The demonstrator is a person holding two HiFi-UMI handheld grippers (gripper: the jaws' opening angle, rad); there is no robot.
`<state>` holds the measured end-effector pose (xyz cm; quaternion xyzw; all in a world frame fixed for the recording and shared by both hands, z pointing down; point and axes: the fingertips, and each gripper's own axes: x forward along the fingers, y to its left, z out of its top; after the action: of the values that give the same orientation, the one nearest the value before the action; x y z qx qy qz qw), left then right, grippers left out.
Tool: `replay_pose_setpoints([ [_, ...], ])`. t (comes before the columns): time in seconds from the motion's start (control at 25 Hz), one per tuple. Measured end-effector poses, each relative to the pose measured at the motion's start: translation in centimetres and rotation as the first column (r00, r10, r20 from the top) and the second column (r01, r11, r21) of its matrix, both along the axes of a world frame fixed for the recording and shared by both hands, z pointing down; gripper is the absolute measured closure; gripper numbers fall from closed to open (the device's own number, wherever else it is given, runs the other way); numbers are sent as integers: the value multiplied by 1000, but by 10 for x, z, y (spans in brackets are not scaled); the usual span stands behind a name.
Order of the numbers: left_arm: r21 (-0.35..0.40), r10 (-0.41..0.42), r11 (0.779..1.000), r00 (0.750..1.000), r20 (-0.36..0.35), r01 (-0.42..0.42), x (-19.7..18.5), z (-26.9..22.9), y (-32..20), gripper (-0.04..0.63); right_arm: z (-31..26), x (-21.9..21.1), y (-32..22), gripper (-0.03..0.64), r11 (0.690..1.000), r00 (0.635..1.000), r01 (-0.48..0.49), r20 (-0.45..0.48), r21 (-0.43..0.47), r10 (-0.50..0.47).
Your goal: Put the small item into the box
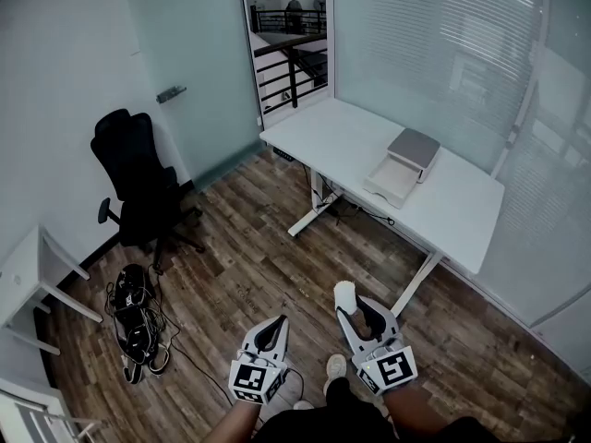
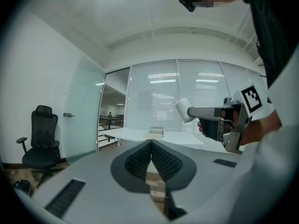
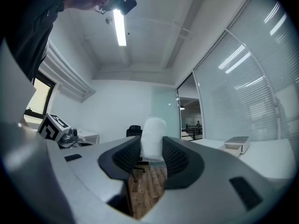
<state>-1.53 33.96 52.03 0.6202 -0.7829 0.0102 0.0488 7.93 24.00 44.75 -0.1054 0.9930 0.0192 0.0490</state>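
Right gripper (image 3: 152,149) is clamped on the small white cylinder (image 3: 153,135), which has a matte, faintly fuzzy surface and a rounded top. It stands upright between the ribbed black pads, top poking above them. It's held over the brown wood-plank floor (image 1: 249,266), well apart from the box. Left gripper (image 2: 151,148): ribbed pads pressed together, nothing between. The flat rectangular box (image 1: 404,162), grey lid over a pale open tray, sits on the smooth white rectangular desk (image 1: 351,137). Black high-back office chair (image 1: 134,169) stands near the wall.
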Motion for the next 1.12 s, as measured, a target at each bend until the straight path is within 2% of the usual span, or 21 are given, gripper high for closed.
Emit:
replay_pose_setpoints([
  [0.28, -15, 21, 1000, 1000, 12, -21, -28, 0, -56, 583, -1, -29, -49, 462, 1000, 1000, 5, -5, 5, -5],
  [0.76, -15, 58, 998, 998, 29, -57, -66, -9, -174, 584, 8, -63, -168, 462, 999, 998, -38, -49, -17, 37],
  [1.12, -30, 37, 999, 999, 33, -36, -82, -6, -222, 584, 21, -84, -225, 462, 1000, 998, -26, -55, -15, 26],
])
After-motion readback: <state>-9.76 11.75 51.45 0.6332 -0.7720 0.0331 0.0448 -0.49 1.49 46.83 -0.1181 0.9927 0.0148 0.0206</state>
